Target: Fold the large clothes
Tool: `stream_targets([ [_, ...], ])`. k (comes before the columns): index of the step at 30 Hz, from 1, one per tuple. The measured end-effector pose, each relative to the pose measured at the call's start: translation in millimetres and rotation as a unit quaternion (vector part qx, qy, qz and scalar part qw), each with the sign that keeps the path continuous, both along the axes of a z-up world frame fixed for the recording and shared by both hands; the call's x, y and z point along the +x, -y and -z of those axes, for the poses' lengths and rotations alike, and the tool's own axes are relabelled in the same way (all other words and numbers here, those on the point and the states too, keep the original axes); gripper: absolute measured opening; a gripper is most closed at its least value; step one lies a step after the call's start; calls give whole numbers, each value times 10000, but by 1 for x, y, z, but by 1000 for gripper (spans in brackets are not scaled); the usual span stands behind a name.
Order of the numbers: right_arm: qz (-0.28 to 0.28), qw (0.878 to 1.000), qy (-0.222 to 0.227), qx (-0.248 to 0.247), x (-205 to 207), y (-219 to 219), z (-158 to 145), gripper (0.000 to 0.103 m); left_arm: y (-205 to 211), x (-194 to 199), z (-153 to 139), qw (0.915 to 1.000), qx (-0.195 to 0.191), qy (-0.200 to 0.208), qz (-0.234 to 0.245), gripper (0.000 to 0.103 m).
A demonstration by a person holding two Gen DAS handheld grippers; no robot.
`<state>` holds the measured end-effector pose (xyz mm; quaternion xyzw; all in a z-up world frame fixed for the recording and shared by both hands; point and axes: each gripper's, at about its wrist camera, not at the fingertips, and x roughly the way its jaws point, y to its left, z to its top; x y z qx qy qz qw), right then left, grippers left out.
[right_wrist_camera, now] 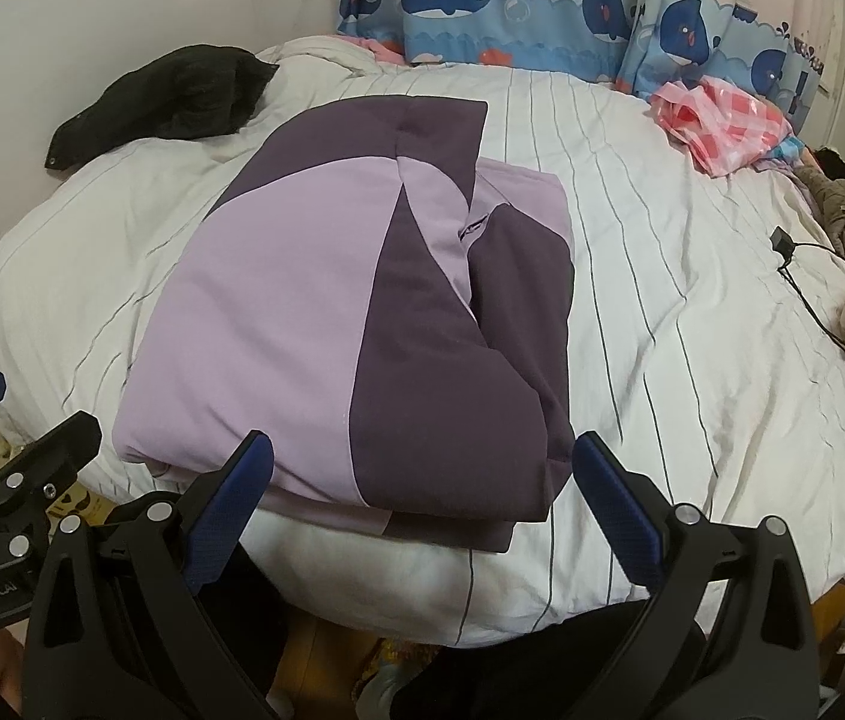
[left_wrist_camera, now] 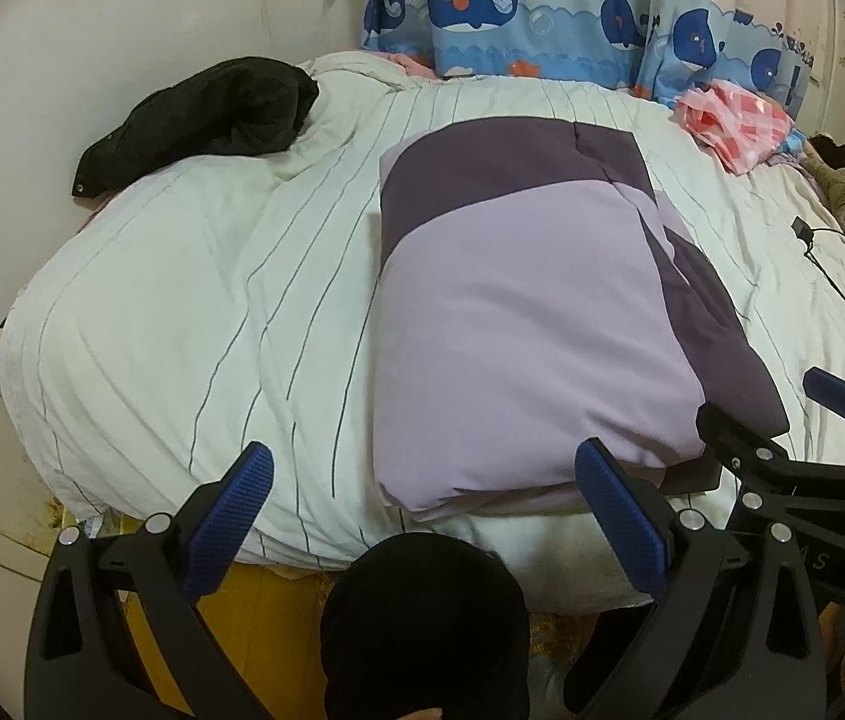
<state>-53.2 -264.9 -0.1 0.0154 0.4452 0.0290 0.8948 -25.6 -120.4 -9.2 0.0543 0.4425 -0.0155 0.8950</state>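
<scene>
1. The purple jacket [left_wrist_camera: 518, 324], folded into a block, lies on the striped bed [left_wrist_camera: 182, 300]; its long axis runs away from the viewer.
2. Left tongs [left_wrist_camera: 422, 516] hang wide open and empty off its near left corner; right tongs [right_wrist_camera: 422, 510] are likewise open and empty, straddling the near edge, probably nearer.
3. Both point forward and level.

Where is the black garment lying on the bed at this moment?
The crumpled black garment lies at the far left corner of the white striped duvet, against the wall, left of the folded purple two-tone jacket in both wrist views.
</scene>
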Motion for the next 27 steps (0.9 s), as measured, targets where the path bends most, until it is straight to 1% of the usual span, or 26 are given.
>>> stream_targets([
  [3, -2, 10000, -28, 8, 1, -1, 2, 96, 0, 2, 3, 9999, 98, -40, -25, 97],
  [7, -8, 10000, -62, 24, 2, -2, 5, 96, -2, 7, 6, 9998, 38, -189, -30, 97],
  [8, -8, 10000, -77, 29, 2, -2, 6, 96, -4, 8, 6, 9998, -72, -206, 8, 97],
  [9, -6, 10000, -89, 33, 2, -2, 7, 96, -8, 8, 6, 9994, -266, -213, 48, 97],
  [10, -5, 9999, -110, 45, 2, -2, 9, 96, -13, 8, 5, 9984, -539, -187, 58, 97],
  [12, -1, 9999, -140, 75, 2, -2, 11, 96, -19, 8, 3, 9975, -693, -122, 6, 97],
  [14, 3, 9998, -154, 85, 1, -2, 12, 96, -21, 5, 0, 9986, -517, 30, -106, 97],
  [16, 3, 9998, -150, 90, 0, -3, 12, 96, -20, 3, -2, 9993, -241, 167, -244, 97],
  [18, 1, 9999, -134, 90, -1, -3, 11, 96, -19, 2, -2, 9993, -78, 182, -329, 97],
  [21, -4, 9999, -86, 53, -4, -5, 8, 96, -17, 4, 1, 9993, 44, 84, -354, 97],
  [24, 6, 10000, -66, 52, -7, -6, 6, 96, -15, 4, 4, 9995, 6, -33, -326, 97],
  [27, 15, 10000, -70, 59, -8, -5, 6, 96, -14, 2, 2, 9993, 98, 32, -351, 97],
])
